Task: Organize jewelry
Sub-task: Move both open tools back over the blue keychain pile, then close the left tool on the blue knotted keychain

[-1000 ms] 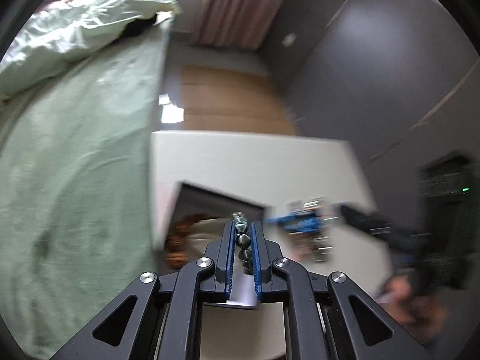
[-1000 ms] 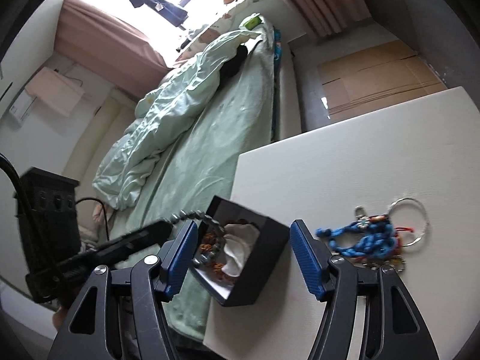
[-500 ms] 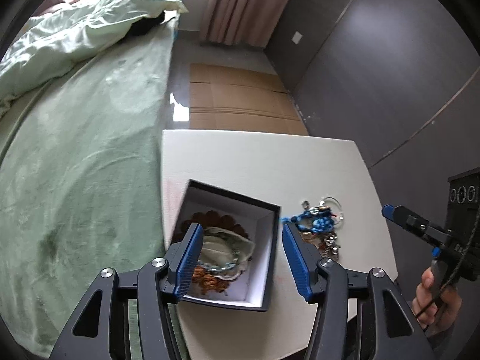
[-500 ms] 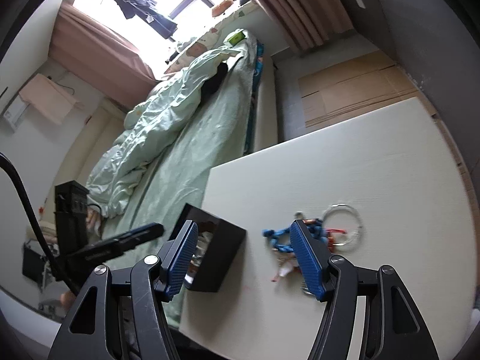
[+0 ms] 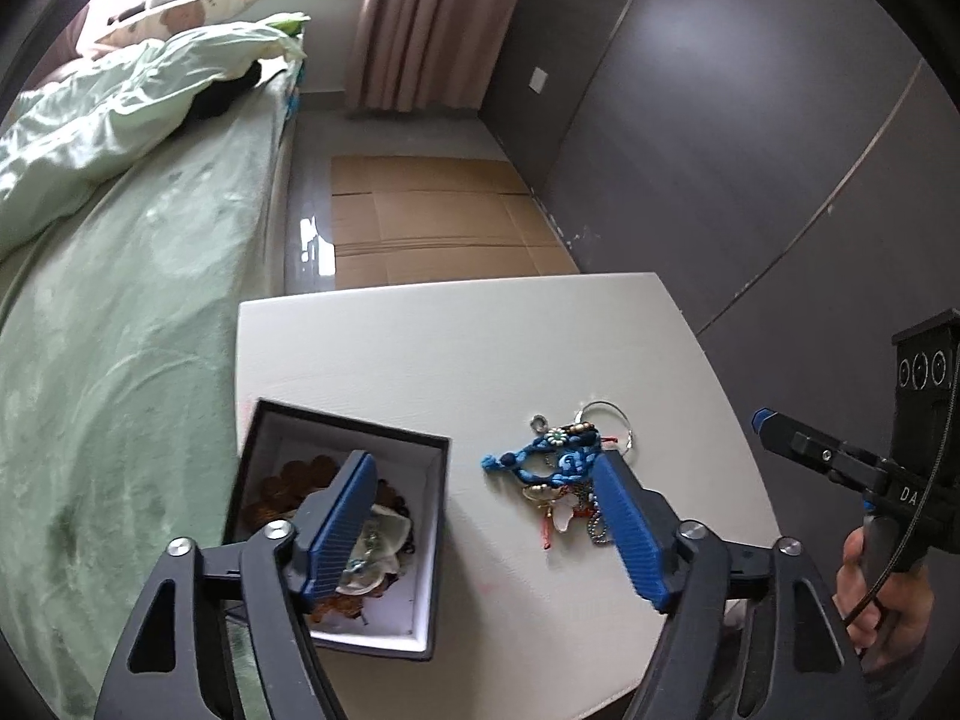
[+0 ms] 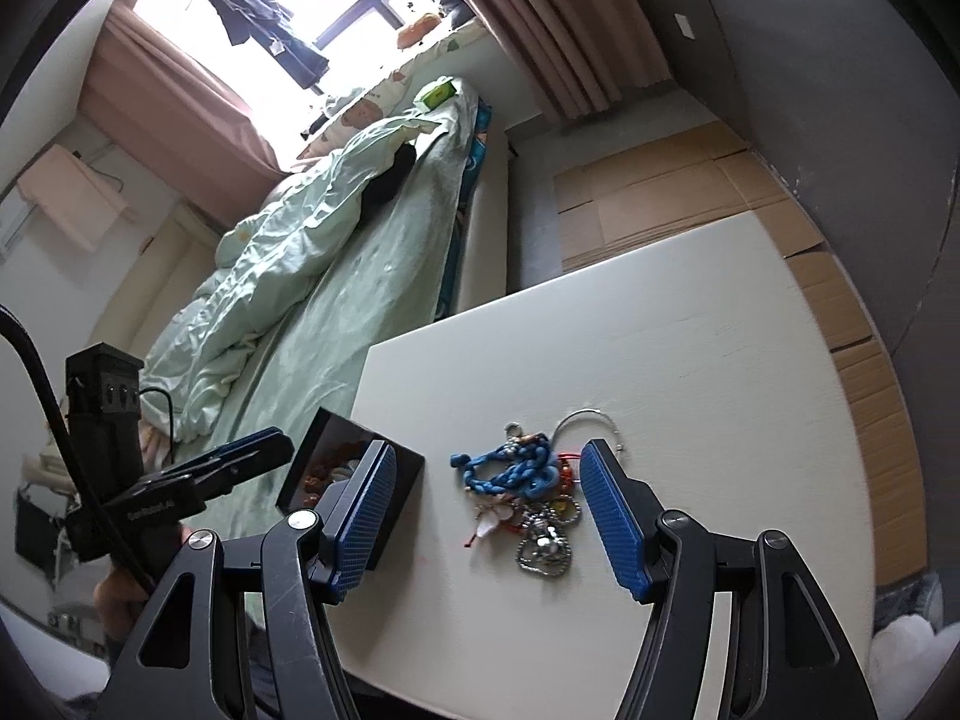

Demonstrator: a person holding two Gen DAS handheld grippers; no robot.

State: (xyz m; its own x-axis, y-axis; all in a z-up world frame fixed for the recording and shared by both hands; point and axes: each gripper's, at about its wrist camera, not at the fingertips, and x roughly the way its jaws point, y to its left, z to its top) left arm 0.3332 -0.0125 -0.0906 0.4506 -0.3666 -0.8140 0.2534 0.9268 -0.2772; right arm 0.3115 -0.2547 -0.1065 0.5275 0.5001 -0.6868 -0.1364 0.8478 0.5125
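A black jewelry box [image 5: 420, 546] with a white lining stands at the left edge of the white table [image 5: 480, 348]. It holds brown bead bracelets [image 5: 288, 480] and a pale green bracelet [image 5: 384, 540]. A tangled pile of jewelry [image 5: 558, 468] with a blue braided cord and a silver ring lies to its right. My left gripper [image 5: 486, 492] is open and empty above the box and pile. My right gripper [image 6: 480, 480] is open and empty, over the pile [image 6: 522, 492], with the box [image 6: 336, 468] to its left.
A bed with green sheets [image 5: 120, 312] runs along the table's left side. Flattened cardboard [image 5: 432, 222] lies on the floor beyond the table. A dark grey wall [image 5: 750, 150] is on the right.
My left gripper opened and let the green bracelet go into the box, then pulled back. My right gripper moved right from the box to over the jewelry pile.
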